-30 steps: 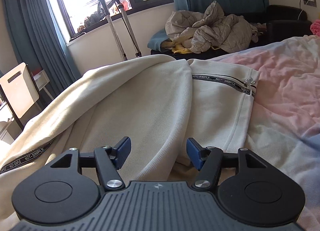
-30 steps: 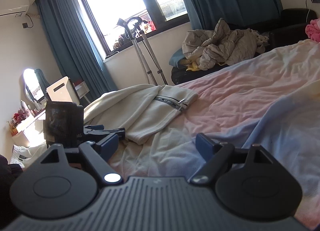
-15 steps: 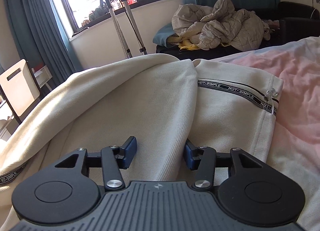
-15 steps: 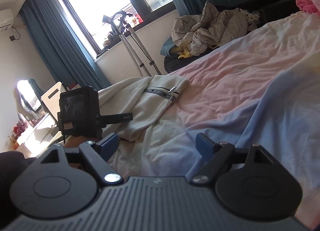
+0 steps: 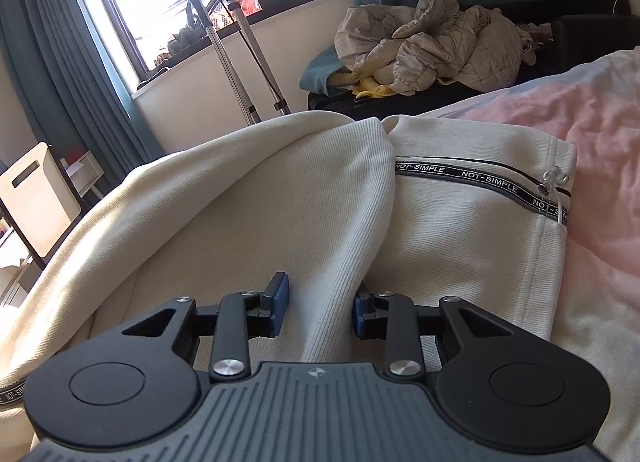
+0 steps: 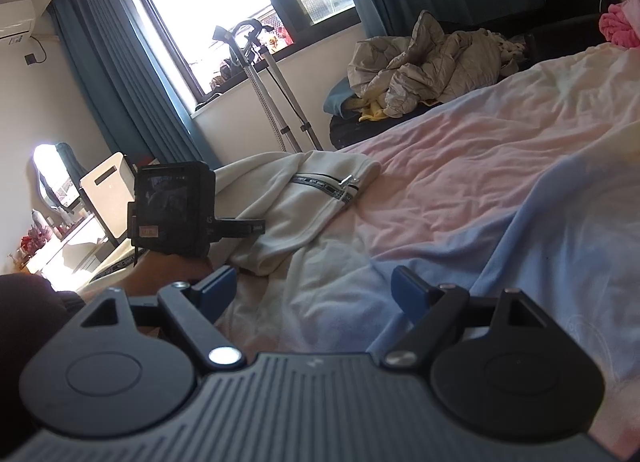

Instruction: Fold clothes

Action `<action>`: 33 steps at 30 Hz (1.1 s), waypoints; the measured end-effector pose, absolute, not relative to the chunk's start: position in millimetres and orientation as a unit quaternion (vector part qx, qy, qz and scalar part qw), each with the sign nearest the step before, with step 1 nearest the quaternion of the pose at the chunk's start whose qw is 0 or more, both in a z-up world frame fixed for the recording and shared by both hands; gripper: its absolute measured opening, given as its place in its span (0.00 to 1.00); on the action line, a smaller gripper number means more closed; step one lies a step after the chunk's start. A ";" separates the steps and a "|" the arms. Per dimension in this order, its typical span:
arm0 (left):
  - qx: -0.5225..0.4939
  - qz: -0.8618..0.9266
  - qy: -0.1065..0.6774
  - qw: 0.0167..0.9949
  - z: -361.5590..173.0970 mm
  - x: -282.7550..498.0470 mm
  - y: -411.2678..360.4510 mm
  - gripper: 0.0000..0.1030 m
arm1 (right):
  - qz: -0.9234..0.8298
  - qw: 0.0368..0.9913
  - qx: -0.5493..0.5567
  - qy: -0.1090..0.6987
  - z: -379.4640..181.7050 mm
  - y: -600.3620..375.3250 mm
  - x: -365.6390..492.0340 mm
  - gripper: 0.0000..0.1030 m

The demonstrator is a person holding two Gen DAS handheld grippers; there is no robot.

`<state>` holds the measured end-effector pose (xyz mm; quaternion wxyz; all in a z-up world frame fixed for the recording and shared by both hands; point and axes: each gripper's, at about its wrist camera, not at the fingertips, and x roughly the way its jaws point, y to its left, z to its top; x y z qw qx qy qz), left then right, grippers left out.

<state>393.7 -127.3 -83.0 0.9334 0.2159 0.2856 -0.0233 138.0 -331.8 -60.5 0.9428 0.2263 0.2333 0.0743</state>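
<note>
A cream garment (image 5: 280, 197) with a black "NOT-SIMPLE" band lies on the bed; it also shows in the right wrist view (image 6: 304, 197). My left gripper (image 5: 320, 308) straddles a raised fold of the cream cloth, its jaws narrowed around the fold with a gap still showing beside the cloth. In the right wrist view the left gripper's camera body (image 6: 172, 209) sits at the garment's near end. My right gripper (image 6: 312, 294) is open and empty, above the pink and blue bedsheet (image 6: 480, 189), to the right of the garment.
A heap of beige quilted clothing (image 5: 432, 41) lies on a dark sofa past the bed. Crutches (image 5: 228, 45) lean by the window. A white chair (image 5: 32, 201) and a dresser stand at the left. A pink item (image 6: 620, 21) lies at the far right.
My left gripper has moved forward onto the garment's fold and its jaws have narrowed around it. My right gripper has tilted and shifted slightly, still open.
</note>
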 end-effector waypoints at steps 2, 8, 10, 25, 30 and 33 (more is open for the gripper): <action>0.212 -0.033 0.284 0.935 -74.9 388.2 -128.5 0.06 | 0.070 0.945 0.223 0.231 -61.7 -333.7 138.2 0.83; 0.162 -0.065 0.256 0.951 -27.9 345.4 -116.3 0.03 | 0.060 0.941 0.231 0.239 -68.8 -338.1 142.0 0.83; 0.147 -0.086 0.243 0.955 -5.0 314.5 -107.3 0.03 | 0.059 0.941 0.236 0.237 -68.1 -338.7 140.8 0.83; -0.037 -0.134 0.209 0.968 4.6 59.1 -19.5 0.03 | 0.163 0.846 0.454 0.228 -86.6 -356.3 127.1 0.83; -0.133 -0.107 0.190 0.967 -3.5 47.0 15.2 0.03 | 0.186 0.807 0.503 0.245 -101.7 -344.0 141.2 0.83; -0.170 -0.111 0.182 0.962 -2.5 52.0 29.6 0.03 | 0.177 0.790 0.527 0.261 -107.1 -339.6 162.4 0.84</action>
